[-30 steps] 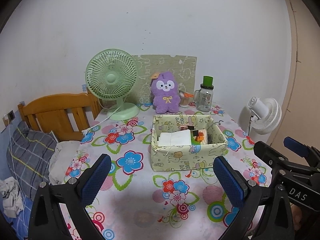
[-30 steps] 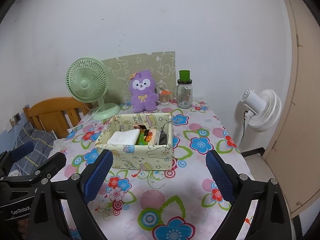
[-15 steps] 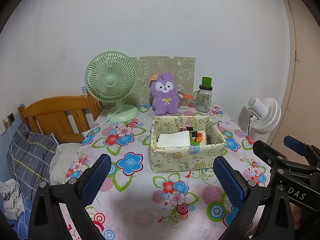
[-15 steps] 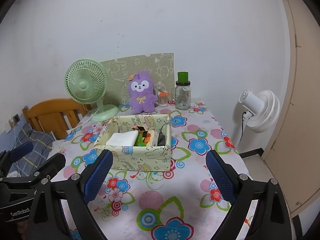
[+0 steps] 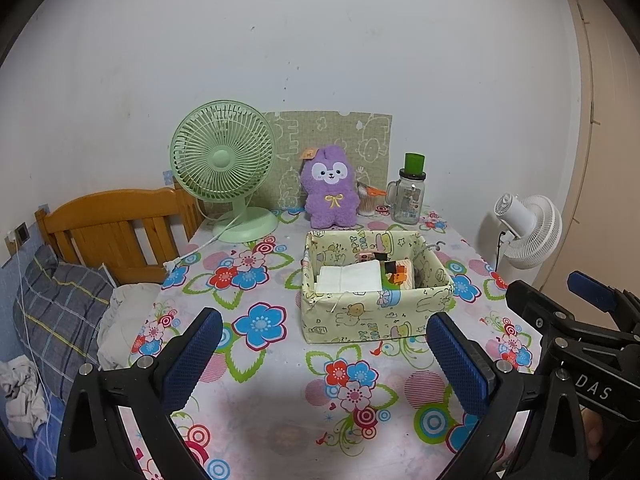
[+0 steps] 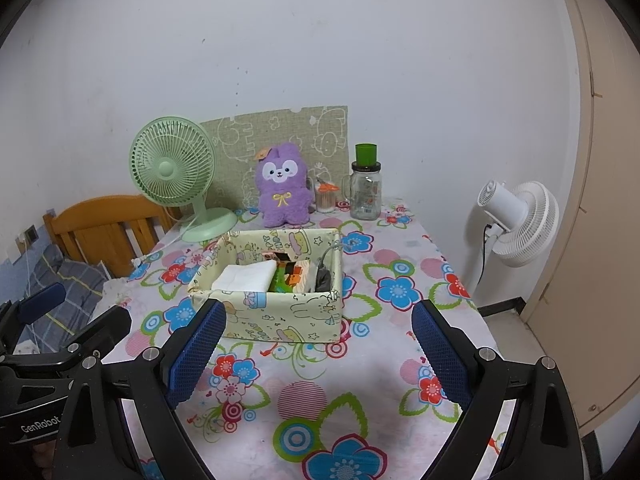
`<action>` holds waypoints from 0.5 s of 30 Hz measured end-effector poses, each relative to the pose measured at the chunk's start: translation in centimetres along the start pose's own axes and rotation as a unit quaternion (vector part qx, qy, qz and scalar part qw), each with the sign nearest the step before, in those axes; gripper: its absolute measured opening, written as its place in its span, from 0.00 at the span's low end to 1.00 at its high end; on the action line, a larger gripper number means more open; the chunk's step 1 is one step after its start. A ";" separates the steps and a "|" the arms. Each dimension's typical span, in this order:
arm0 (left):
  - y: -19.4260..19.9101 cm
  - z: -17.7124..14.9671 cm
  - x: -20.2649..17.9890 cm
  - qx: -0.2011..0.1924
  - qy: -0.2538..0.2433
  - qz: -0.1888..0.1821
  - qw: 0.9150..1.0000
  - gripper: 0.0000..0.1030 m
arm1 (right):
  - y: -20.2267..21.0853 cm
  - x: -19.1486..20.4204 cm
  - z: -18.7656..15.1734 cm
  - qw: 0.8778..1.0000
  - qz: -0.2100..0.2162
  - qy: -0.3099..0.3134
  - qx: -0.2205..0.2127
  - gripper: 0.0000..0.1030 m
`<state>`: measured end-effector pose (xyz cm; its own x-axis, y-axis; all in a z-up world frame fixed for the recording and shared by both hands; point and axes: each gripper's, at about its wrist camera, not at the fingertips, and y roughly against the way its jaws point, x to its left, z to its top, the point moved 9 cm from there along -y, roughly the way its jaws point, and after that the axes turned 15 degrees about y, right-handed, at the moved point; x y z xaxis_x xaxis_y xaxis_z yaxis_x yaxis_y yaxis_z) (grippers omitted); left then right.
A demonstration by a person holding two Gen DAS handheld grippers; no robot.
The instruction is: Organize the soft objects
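Observation:
A purple plush rabbit (image 5: 329,192) (image 6: 284,186) sits upright at the back of the flowered table, against a green printed board. In front of it stands a pale yellow fabric box (image 5: 376,316) (image 6: 280,316) that holds a folded white cloth (image 5: 349,276) (image 6: 245,275) and small colourful items. My left gripper (image 5: 326,354) hovers open over the near table, short of the box, with nothing between its blue pads. My right gripper (image 6: 320,350) is open and empty too, just before the box's front wall. Each gripper shows at the edge of the other's view.
A green desk fan (image 5: 224,168) stands back left with its cord trailing over the table edge. A glass jar with a green lid (image 5: 410,196) and a small cup sit back right. A white floor fan (image 6: 516,220) stands right of the table. A wooden headboard (image 5: 112,224) and bedding lie left.

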<state>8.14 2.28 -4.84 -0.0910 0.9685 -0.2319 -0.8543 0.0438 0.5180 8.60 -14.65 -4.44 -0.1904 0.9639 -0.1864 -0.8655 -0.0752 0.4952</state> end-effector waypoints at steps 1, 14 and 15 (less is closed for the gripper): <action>-0.1 0.0 0.0 0.000 0.000 0.000 1.000 1.00 | 0.0 0.0 0.0 1.000 0.000 0.000 0.000 0.93; -0.1 0.0 0.1 0.001 0.001 0.000 1.000 1.00 | 0.0 0.1 0.0 1.000 -0.001 0.000 0.002 0.93; -0.1 0.0 0.1 0.001 0.001 0.000 1.000 1.00 | 0.0 0.1 0.0 1.000 0.000 0.000 0.002 0.93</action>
<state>8.23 2.42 -4.92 -0.0918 0.9680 -0.2335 -0.8531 0.0445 0.5199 8.59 -14.56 -4.47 -0.1899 0.9639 -0.1865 -0.8636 -0.0736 0.4988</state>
